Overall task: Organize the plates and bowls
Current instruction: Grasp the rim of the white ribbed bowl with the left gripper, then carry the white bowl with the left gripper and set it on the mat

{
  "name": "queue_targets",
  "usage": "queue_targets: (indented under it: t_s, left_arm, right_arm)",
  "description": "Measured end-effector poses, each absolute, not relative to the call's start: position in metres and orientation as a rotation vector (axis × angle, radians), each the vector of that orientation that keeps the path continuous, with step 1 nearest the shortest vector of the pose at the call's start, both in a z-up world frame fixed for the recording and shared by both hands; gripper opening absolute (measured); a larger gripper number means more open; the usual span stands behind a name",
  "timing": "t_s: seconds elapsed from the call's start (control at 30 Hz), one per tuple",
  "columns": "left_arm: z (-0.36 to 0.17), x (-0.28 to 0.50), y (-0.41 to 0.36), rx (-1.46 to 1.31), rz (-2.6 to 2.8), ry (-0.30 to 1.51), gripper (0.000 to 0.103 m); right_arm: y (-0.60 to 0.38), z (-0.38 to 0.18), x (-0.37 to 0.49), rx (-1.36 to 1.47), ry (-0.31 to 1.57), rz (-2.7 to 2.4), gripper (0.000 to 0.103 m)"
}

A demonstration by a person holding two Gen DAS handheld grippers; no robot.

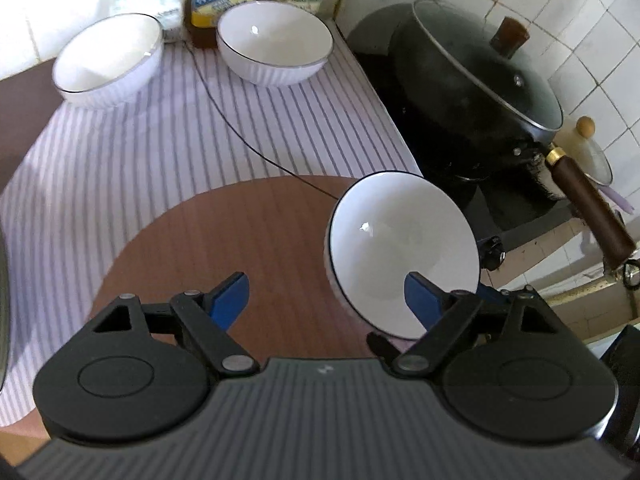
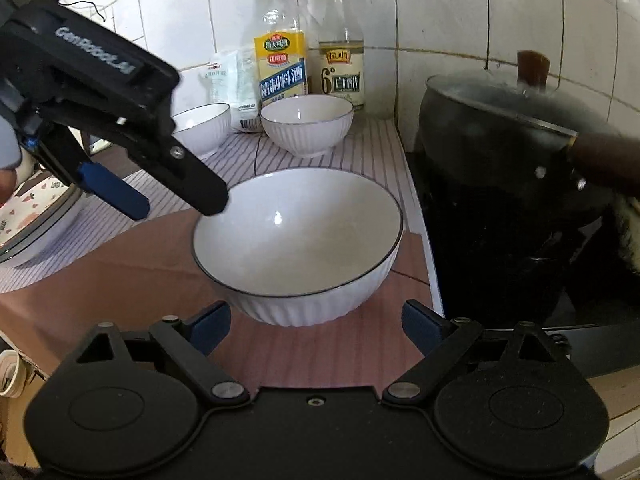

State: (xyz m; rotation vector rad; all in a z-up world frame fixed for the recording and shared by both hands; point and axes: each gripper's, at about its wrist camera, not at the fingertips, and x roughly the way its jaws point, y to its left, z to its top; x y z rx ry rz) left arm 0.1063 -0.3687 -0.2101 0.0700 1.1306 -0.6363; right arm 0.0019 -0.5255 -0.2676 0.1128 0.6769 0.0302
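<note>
A: Containers? Three white bowls, dark rims, ribbed sides. Near bowl upright on the brown mat, mouth up, nothing inside. No long axis to note, being round.

B: Confirmed. Two more at the back of the bench on the striped cloth: left back bowl and right back bowl, both upright, mouths up, both bare inside. Set apart, not stacked.

A: Behind those: two bottles and a white bag against the tiled wall. Fill level of the bottles not readable.

B: Right of the bench: black pan, glass lid on, contents hidden.

A: Left tool: fingers well apart, clamped on nothing; near bowl just beside its right finger.

B: Right tool: fingers spread wide, gripping nothing; near bowl just ahead, between the tips but untouched.
</note>
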Motion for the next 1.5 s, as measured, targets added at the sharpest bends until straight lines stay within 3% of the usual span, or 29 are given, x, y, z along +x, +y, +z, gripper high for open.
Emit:
queue_targets:
  t_s: [0.13,0.3,0.47,0.5,0.73,0.87,1.3,1.5]
  left_arm:
    - [-0.222,0.114,-0.377,0.063,-0.633,1.155,0.081]
    - [-0.231,0.123,-0.38,0.042,-0.606,1.174,0.069]
    - [-0.234,0.127,-0.383,0.046,-0.602,1.194,0.027]
    - [-0.233,0.126,-0.382,0.036,-0.615,1.196,0.025]
    - [-0.227,0.12,-0.38,0.04,-0.605,1.182,0.023]
    - [-0.223,0.12,-0.368,0.038,-0.59,1.177,0.016]
    - [-0.181,0.114,-0.283,-0.042,-0.47,1.095,0.016]
    - [-0.187,0.116,-0.243,-0.073,-0.361,1.085,0.016]
  right_arm:
    - [-0.52,-0.274,0.007,0.093,0.649,0.051,0.095]
    - [-0.513,-0.277,0.015,0.044,0.62,0.063,0.095]
    - [-0.511,-0.281,0.016,0.026,0.61,0.062,0.095]
    - [-0.511,-0.281,0.015,0.025,0.609,0.063,0.095]
    - [-0.509,-0.275,0.009,0.043,0.597,0.076,0.095]
    - [-0.503,-0.272,0.011,0.013,0.59,0.095,0.095]
    - [-0.46,-0.242,0.034,-0.02,0.548,0.271,0.095]
    - [-0.419,-0.244,0.056,-0.129,0.527,0.396,0.095]
